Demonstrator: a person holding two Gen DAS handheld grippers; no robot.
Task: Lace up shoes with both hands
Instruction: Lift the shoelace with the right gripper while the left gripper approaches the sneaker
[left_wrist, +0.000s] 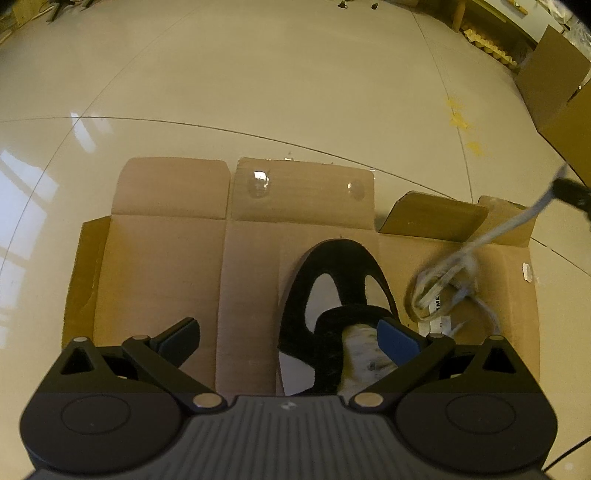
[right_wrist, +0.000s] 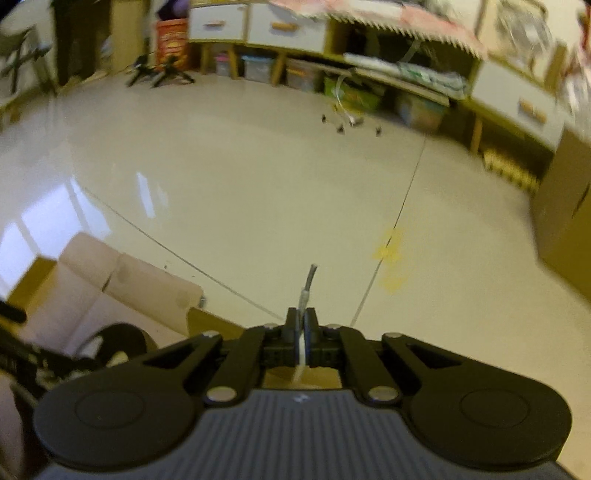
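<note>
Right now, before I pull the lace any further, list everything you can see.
shoe: one, black and white, on the cardboard sheet, between the left tool's fingers.
lace: one, pale grey, running from a loose pile right of the shoe up to the right tool.
cardboard sheet: one flattened box, brown, on the floor.
floor: glossy cream tiles, yellow stains at right.
cardboard box: one, brown, upper right.
cabinets: white drawers, along the far wall.
left tool: open around the shoe.
right tool: shut on the lace.

You have one black shoe (left_wrist: 332, 295), one pale lace (left_wrist: 454, 273), one flattened cardboard sheet (left_wrist: 159, 266), two grippers (left_wrist: 291, 336) (right_wrist: 303, 325), one upright cardboard box (left_wrist: 554, 85)
</note>
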